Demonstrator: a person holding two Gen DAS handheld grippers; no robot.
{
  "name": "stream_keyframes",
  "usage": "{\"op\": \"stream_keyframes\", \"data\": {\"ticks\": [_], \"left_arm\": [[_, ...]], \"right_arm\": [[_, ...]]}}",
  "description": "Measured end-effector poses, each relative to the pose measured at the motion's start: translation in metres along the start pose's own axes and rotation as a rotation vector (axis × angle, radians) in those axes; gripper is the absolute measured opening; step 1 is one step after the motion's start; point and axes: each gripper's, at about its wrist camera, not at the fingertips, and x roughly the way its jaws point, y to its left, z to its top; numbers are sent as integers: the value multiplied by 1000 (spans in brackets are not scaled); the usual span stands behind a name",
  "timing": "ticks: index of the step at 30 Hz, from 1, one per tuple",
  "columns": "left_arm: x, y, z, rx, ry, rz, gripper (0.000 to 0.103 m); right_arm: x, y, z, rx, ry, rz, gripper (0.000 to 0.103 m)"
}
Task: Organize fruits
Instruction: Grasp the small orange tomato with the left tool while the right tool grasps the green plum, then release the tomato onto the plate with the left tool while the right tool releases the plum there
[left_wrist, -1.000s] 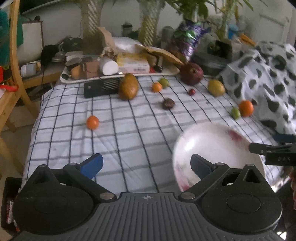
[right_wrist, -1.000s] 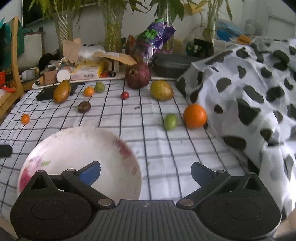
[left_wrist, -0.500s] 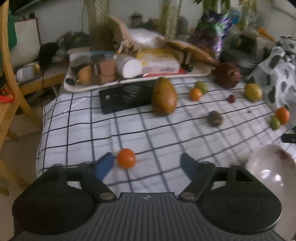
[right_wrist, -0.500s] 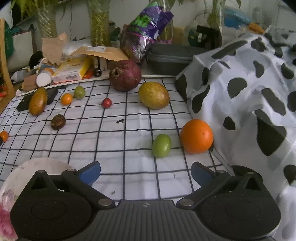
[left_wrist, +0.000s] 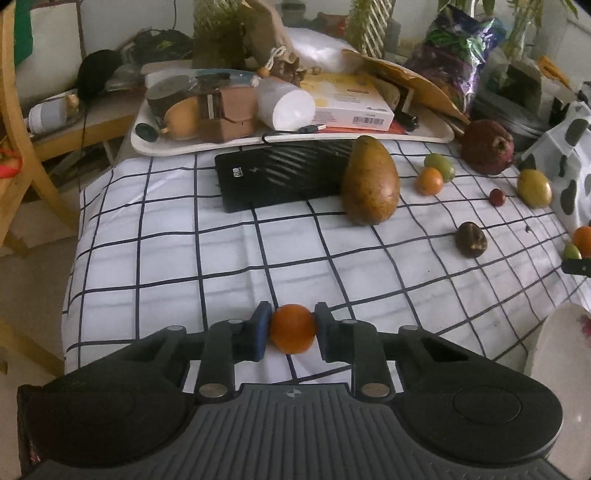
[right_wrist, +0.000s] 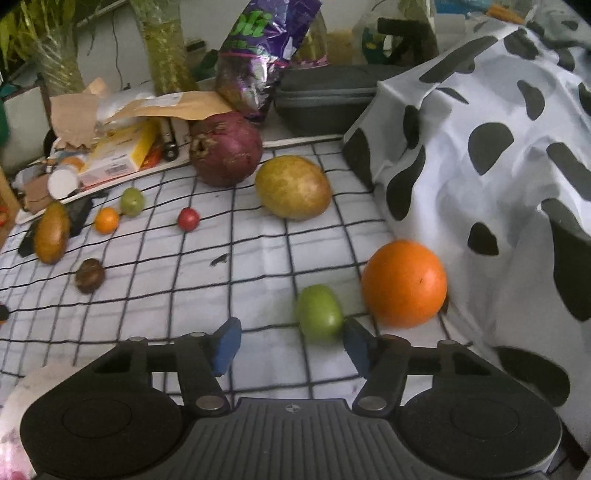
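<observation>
- Nearest in the left wrist view, the left gripper is clamped on a small orange fruit, one pad on each side, low over the checked cloth. Whether the fruit is already off the cloth I cannot tell.
- The grip sits on a round, smooth skin; if the pads are off-centre the fruit may squirt out when lifted and roll off the near edge.
- The white bowl lies to the right at the frame edge, the likely drop place; a hasty swing could knock its rim.
- In the right wrist view, the right gripper stands part open and holds nothing, with the green fruit just ahead of its right finger, not between the pads.
- Closing from here would probably nudge that fruit sideways into the large orange just beside it, by the spotted cloth.
- Farther back lie a dark brown fruit, a small red fruit, a yellow-green fruit and a dark red pomegranate, well apart from both grippers.
</observation>
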Motion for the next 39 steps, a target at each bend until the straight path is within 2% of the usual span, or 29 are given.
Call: {"op": "stream_keyframes", "data": {"ticks": [2,3,4,7,12,22,31,35,39], "left_arm": [[0,-2,0,16,-1,8,25],[0,-4,0,27,-1,13,24],[0,-5,0,35,-2,15,24],[-2,-7,0,42,-8,7,23],[-22,-20,-2,55,-64,-31,23],[-54,-77,-24,111,-123,-133,23],[-64,-125,-56,146,-112,-206,23],[-61,-142,-68,176,-88,-225,23],[-56,-150,-73,180,-75,-252,23]], "right_arm": [[4,-2,1,7,-15,-26,48],[6,-3,3,10,-20,-41,46],[7,-4,3,11,-33,-49,36],[9,-8,4,16,-53,-51,35],[0,-2,0,-5,-65,-14,35],[-48,22,-20,-76,-102,112,34],[-85,48,-56,-165,-90,210,33],[-85,59,-72,-200,-43,261,32],[-78,65,-80,-248,-11,259,32]]}}
